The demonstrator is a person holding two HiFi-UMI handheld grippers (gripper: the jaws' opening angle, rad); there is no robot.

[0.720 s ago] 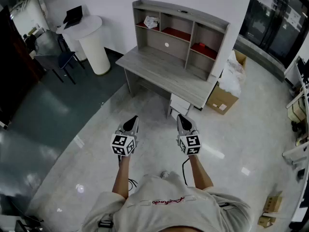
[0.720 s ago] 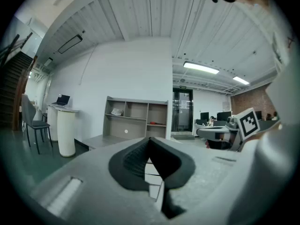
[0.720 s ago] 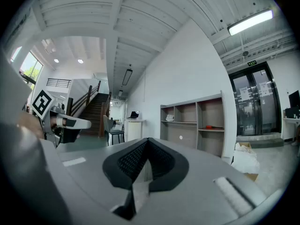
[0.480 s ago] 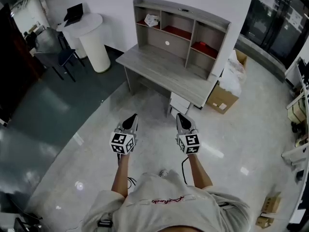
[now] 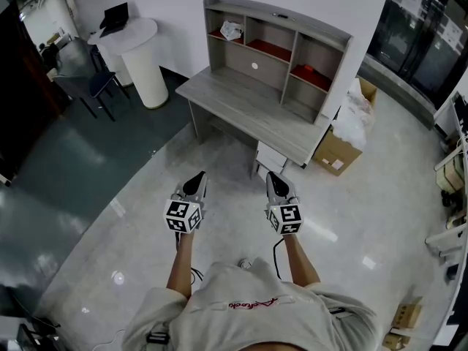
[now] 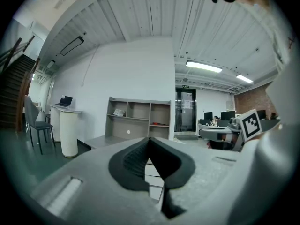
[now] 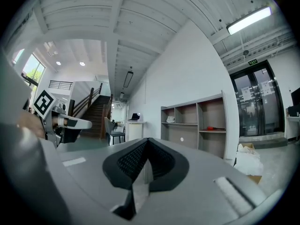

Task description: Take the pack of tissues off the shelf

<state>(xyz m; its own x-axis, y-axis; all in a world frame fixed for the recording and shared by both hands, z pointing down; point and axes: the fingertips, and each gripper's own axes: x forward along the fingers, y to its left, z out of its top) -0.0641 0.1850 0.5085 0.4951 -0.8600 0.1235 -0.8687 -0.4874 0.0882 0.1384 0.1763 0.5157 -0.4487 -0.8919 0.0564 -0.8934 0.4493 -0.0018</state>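
- While you stand well back from the desk [image 5: 241, 104], the head view barely shifts from a moment ago. Your left gripper [image 5: 196, 184] and right gripper [image 5: 275, 183] hover side by side. The pack of tissues [image 5: 231, 29] lies untouched in the shelf's [image 5: 281, 20] top-left compartment.
- Left gripper view: the jaws are clenched together on nothing, and the pack is far ahead.
- Right gripper view: the jaws are likewise closed and empty, so the whole approach probably remains.

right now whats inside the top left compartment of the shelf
A white pack of tissues lies on a red liner; whatever is behind the pack is covered by it.
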